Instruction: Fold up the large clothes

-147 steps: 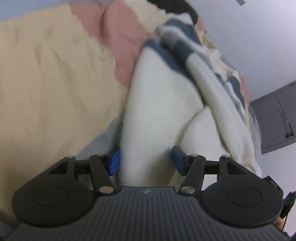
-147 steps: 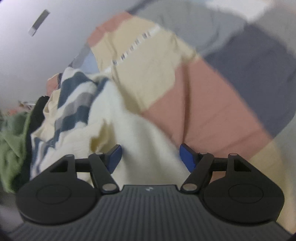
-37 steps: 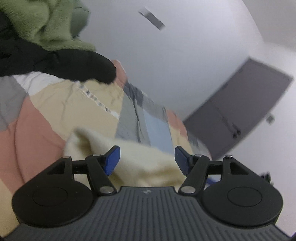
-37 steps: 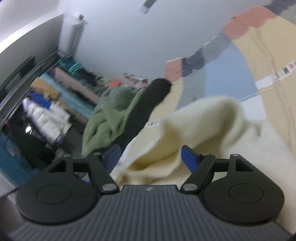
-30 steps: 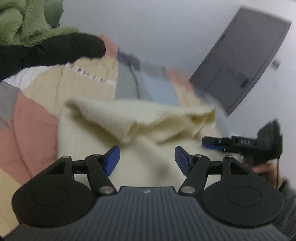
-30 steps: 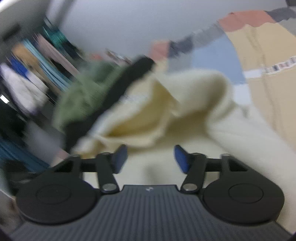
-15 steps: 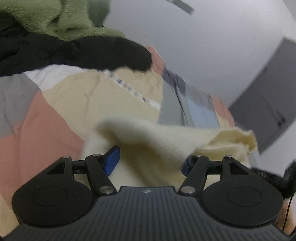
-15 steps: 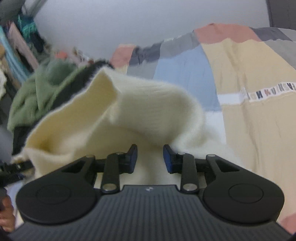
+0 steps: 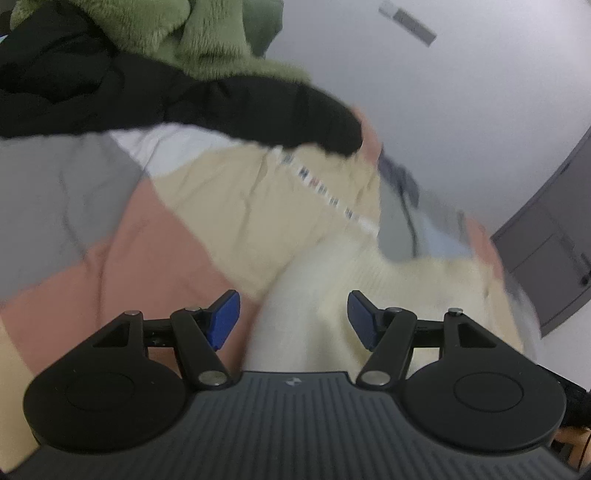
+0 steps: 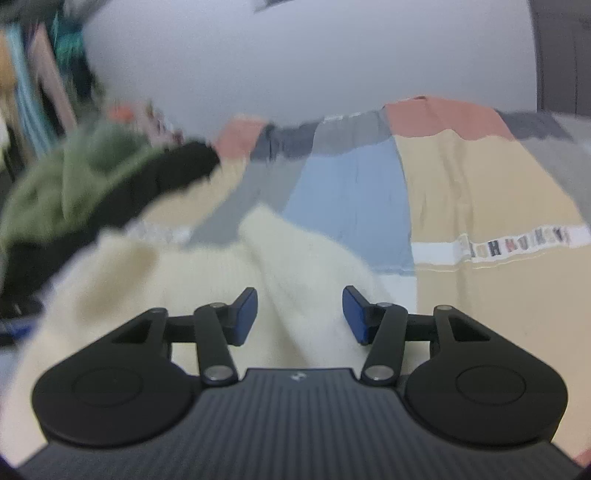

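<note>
Patchwork bedding (image 9: 229,206) is spreading under the cream sweater (image 10: 295,273), lying near both claws; it looks soft, light and floppy, best pinched at an edge. Left gripper (image 9: 293,314) is angling down, released; right gripper (image 10: 300,314) is angling down, opening, sweater between its jaws

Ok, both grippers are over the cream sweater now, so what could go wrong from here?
1. The right gripper has its jaws opening over a raised ridge of the cream sweater; the fold may slump.
2. The left gripper is open with sweater only on one side; closing may catch the patchwork bedspread.
3. The black garment and green fleece lie close.
</note>
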`<state>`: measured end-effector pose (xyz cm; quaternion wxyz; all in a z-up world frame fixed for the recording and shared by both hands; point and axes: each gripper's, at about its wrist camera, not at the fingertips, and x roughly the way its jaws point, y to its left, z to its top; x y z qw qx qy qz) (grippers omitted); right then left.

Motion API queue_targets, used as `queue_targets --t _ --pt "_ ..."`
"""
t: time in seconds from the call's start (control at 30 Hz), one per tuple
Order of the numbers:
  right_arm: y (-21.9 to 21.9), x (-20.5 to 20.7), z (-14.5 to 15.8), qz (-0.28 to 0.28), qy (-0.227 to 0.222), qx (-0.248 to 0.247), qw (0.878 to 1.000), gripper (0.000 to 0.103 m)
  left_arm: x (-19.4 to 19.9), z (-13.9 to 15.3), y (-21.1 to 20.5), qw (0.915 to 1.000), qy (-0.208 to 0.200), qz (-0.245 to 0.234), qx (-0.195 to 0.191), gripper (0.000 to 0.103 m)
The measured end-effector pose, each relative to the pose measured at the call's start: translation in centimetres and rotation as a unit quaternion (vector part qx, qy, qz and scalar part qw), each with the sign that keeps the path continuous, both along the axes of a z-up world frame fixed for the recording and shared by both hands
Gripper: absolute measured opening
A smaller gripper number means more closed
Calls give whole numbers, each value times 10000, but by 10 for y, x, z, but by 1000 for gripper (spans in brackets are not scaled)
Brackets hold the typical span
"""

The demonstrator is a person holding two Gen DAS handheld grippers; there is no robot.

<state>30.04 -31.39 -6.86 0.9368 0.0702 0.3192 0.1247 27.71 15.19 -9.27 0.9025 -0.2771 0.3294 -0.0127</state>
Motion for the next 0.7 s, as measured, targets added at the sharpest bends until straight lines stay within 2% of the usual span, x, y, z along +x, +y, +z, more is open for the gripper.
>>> queue_targets --t 0.1,0.17,0.2,0.27,0.33,0.4,0.5,0.57,0.7 --pt "18 -4 -8 190 73 -751 9970 52 -3 -7 -4 9998 191 -68 69 69" --pt "28 -6 -13 197 57 -1335 9908 49 -3 -10 -6 9995 278 -106 116 67" --pt "32 -8 -15 199 24 -1558 9876 46 -4 -11 -6 9994 296 -126 90 62" --pt "35 -11 -17 96 -89 -1883 9820 26 -5 -12 -5 9994 291 -186 -33 46" --pt "29 -17 -13 -67 -233 -1787 9836 16 -7 -10 -6 9995 238 -188 -43 32" --pt "19 -19 -6 -275 -334 -1627 9857 13 -13 -2 -8 9999 75 -135 26 13" --pt "0 -24 9 -718 -625 -1354 9862 10 -22 11 -4 9997 -227 -10 14 10" --pt "-16 -22 16 -986 -673 -1145 9862 10 -24 14 -2 9996 -279 -12 -17 10" --pt "-33 -2 -3 -1164 -123 -931 9888 10 -16 3 -4 10000 -9 -7 97 10"
